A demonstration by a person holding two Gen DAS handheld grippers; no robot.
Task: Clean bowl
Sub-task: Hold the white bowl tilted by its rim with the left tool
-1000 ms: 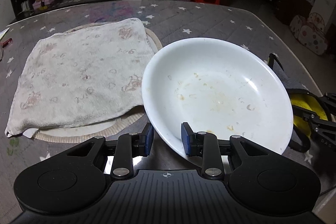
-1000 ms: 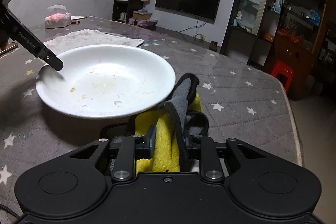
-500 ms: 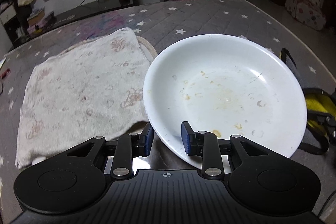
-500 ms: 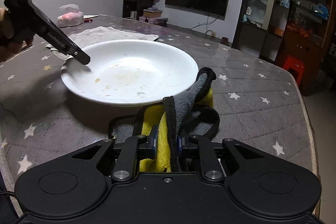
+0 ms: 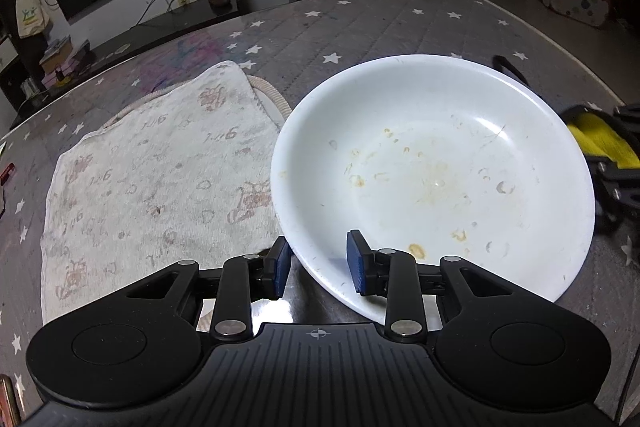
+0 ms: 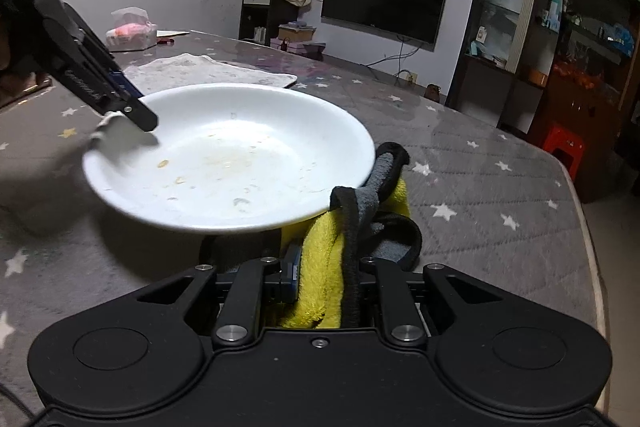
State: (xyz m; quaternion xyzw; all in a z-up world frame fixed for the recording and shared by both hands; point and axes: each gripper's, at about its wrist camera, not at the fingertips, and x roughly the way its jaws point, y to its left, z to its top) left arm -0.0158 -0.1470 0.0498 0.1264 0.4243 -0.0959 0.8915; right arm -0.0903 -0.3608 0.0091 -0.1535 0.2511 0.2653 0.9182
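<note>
A white bowl (image 5: 436, 171) with food stains is held tilted above the table; it also shows in the right wrist view (image 6: 228, 155). My left gripper (image 5: 318, 263) is shut on the bowl's near rim, one blue pad inside and one outside; it shows in the right wrist view (image 6: 132, 111) at the bowl's left edge. My right gripper (image 6: 324, 279) is shut on a yellow and grey cloth (image 6: 332, 259) just below the bowl's near rim. The cloth shows at the right edge of the left wrist view (image 5: 604, 139).
A stained white towel (image 5: 160, 179) lies on a round mat left of the bowl. The table has a grey star-patterned cover (image 6: 480, 187). A tissue pack (image 6: 130, 31) sits at the far left. The table edge (image 6: 588, 227) runs along the right.
The bowl has risen off the table and tilted in my left gripper. My right gripper has lifted the cloth closer under the bowl's rim.
</note>
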